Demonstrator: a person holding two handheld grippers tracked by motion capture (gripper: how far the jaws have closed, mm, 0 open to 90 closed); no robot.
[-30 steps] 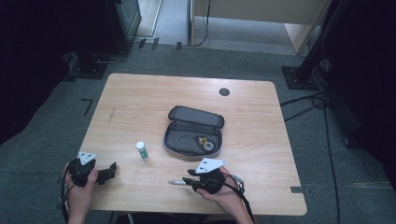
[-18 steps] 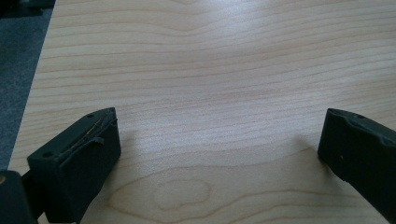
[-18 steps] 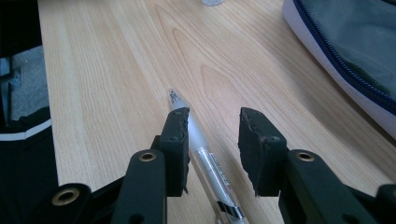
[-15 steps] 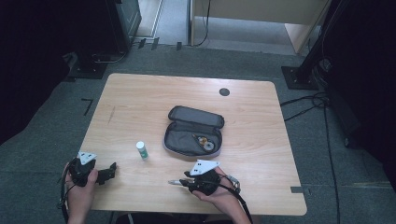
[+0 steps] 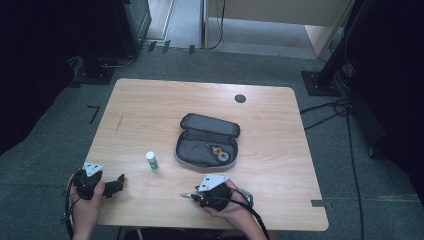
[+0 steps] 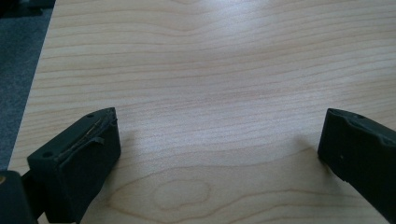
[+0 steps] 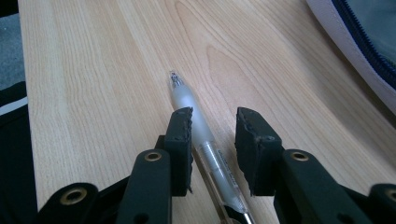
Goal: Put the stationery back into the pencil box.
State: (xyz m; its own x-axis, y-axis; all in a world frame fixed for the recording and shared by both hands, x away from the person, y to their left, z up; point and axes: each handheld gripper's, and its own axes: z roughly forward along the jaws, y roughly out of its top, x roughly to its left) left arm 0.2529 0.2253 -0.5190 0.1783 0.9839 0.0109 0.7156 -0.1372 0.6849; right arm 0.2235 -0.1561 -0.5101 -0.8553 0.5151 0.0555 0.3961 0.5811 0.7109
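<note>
A clear white pen (image 7: pixel 196 116) lies on the wooden table (image 5: pixel 150 115) near the front edge, its tip pointing left in the high view (image 5: pixel 186 195). My right gripper (image 7: pixel 215 116) straddles the pen low over the table. Its jaws have just been closing with the pen between them. The left pad rests against the barrel, while a gap remains at the right pad. In the high view the right gripper (image 5: pixel 197 197) points left. My left gripper (image 6: pixel 219 126) stands wide open over bare wood at the front left corner (image 5: pixel 116 185), with nothing between its jaws.
An open dark pencil case (image 5: pixel 207 140) with small items inside lies mid-table, just beyond the right hand; its white-edged rim (image 7: pixel 355 42) shows at the upper right of the right gripper view. A small white tube with a green cap (image 5: pixel 152 161) stands left of it.
My right gripper has crept slightly left along the pen. The left gripper, the case and the tube have not moved.
</note>
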